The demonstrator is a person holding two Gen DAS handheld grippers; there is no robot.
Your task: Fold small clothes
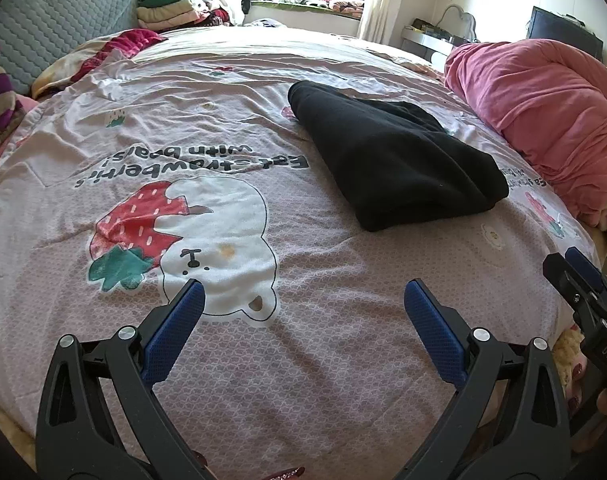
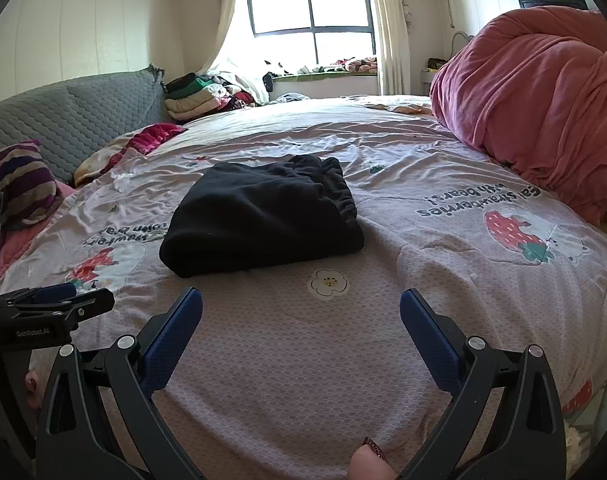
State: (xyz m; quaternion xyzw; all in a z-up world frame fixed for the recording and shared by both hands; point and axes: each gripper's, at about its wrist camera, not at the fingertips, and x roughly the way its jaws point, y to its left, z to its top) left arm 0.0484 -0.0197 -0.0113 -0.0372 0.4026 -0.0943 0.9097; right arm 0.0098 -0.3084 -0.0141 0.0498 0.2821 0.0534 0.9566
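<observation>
Nearest, the left hand-held gripper and right hand-held gripper hover above the bed, jaws spread wide and empty. Beyond them the folded black garment lies on the lilac cover, ahead of the right one, well apart from both.

One folded black garment, one pink blanket, two empty claws.

Black fleece garment, folded into a thick rectangle, elastic gathered edge showing, lying flat on the bedspread
</observation>
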